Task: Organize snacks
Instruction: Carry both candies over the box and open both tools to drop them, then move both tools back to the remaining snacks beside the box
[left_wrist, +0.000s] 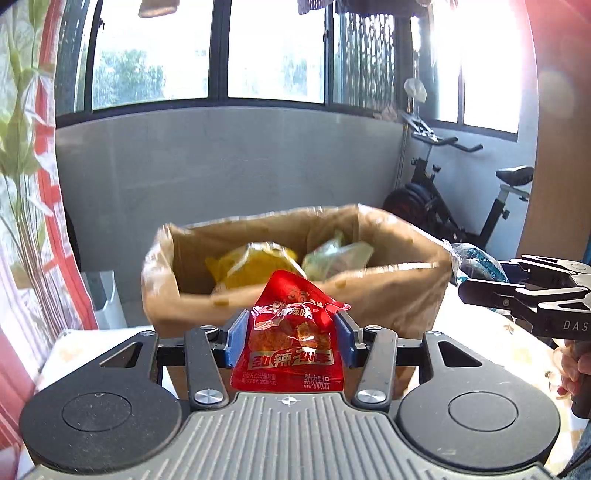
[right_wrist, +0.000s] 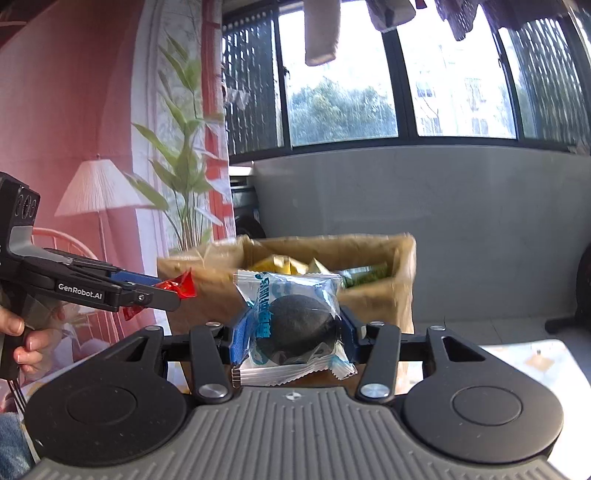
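Observation:
My left gripper (left_wrist: 290, 332) is shut on a red snack packet (left_wrist: 291, 339), held upright in front of a brown paper bag (left_wrist: 388, 291). The bag stands open with a yellow packet (left_wrist: 255, 266) and a green packet (left_wrist: 336, 258) inside. My right gripper (right_wrist: 291, 332) is shut on a clear blue-printed wrapper with a dark round cake (right_wrist: 299, 325), also just before the paper bag (right_wrist: 373, 299). From the right wrist view the left gripper (right_wrist: 162, 291) comes in at the left with the red packet (right_wrist: 181, 286). The right gripper (left_wrist: 480, 284) shows at the left wrist view's right edge.
The bag stands on a table with a pale patterned cloth (left_wrist: 491, 343). Behind it runs a grey low wall under windows. An exercise bike (left_wrist: 454, 199) stands at the back right. A printed curtain with lamp and plant (right_wrist: 110, 184) hangs on the left.

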